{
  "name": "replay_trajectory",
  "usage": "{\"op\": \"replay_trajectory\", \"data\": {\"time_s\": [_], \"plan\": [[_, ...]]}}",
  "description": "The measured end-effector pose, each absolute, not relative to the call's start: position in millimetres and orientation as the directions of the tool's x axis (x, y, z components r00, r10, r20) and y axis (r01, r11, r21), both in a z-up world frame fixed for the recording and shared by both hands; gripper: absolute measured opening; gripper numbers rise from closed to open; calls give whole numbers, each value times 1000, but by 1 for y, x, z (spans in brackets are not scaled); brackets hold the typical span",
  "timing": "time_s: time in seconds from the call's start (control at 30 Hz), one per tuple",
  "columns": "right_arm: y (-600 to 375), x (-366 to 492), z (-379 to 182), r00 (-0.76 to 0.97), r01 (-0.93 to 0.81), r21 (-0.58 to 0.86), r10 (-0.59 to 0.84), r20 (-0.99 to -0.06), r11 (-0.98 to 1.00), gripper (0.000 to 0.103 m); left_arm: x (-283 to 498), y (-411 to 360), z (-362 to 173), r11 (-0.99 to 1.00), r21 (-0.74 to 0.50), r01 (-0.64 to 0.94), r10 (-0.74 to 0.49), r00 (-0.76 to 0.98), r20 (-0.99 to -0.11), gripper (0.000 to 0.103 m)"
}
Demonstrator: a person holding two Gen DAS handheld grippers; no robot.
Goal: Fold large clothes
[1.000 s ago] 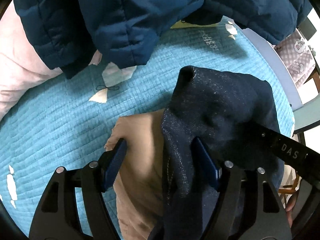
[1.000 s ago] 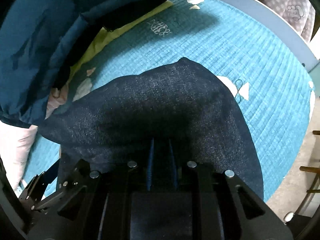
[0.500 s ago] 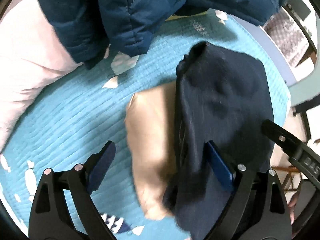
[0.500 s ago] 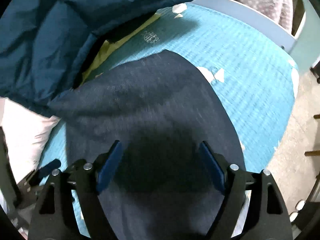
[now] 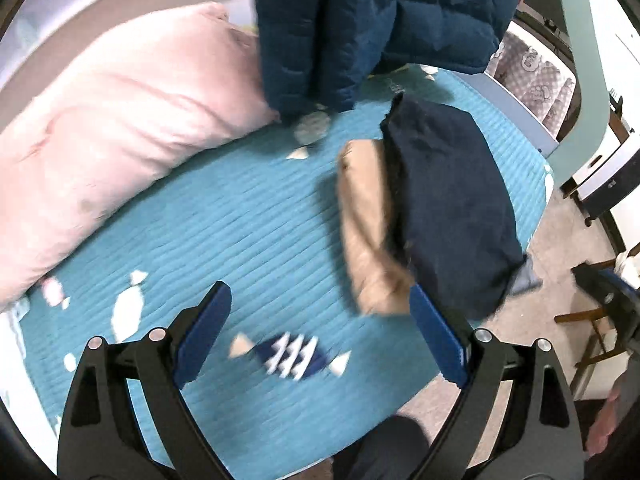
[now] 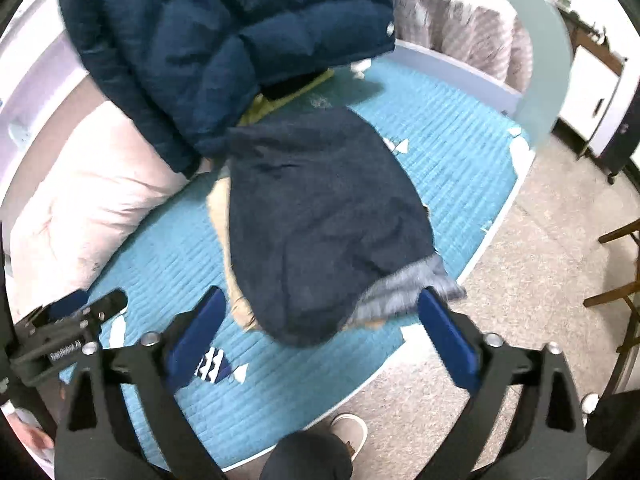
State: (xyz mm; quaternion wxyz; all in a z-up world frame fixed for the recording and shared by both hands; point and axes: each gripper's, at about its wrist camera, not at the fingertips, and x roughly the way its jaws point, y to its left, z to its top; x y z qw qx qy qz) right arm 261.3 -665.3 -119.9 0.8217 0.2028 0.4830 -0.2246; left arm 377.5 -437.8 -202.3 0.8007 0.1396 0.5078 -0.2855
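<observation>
Both tongs, left (image 5: 320,336) and right (image 6: 320,332), are seen spread wide with nothing between the pads. The folded dark denim garment (image 6: 320,216) is laid on a tan garment (image 5: 366,232) near the bed's (image 5: 224,216) right edge. Risk is judged: the pale flipped corner (image 6: 404,288) overhangs that edge, so the stack may slip floorward or unfold. A teal quilted cover is noted; pink duvet (image 5: 108,136) and blue puffer jacket (image 6: 224,40) are crowded toward the head.

Both the left gripper (image 5: 320,334) and the right gripper (image 6: 320,330) have black skeletal frames, blue finger pads and silver screws. A white shoe (image 6: 349,432) shows at six o'clock.
</observation>
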Motion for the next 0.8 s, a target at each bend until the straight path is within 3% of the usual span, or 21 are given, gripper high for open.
{"op": "replay_trajectory", "data": {"time_s": [0.5,0.67,0.8], "plan": [[-498,170,-59,507,521,28,-283,-814,853,95,241,-238,-138,811,-61,582,-378,440,-815,91],[-444,149,-47,498,511,-72,-363,-787,857,95,209,-189,-123,825,-57,562,-396,504,-767,91],[-404,127,-33,571,462,-21,-315,-758,887,95,189,-151,-108,842,-72,534,-416,559,-718,91]]}}
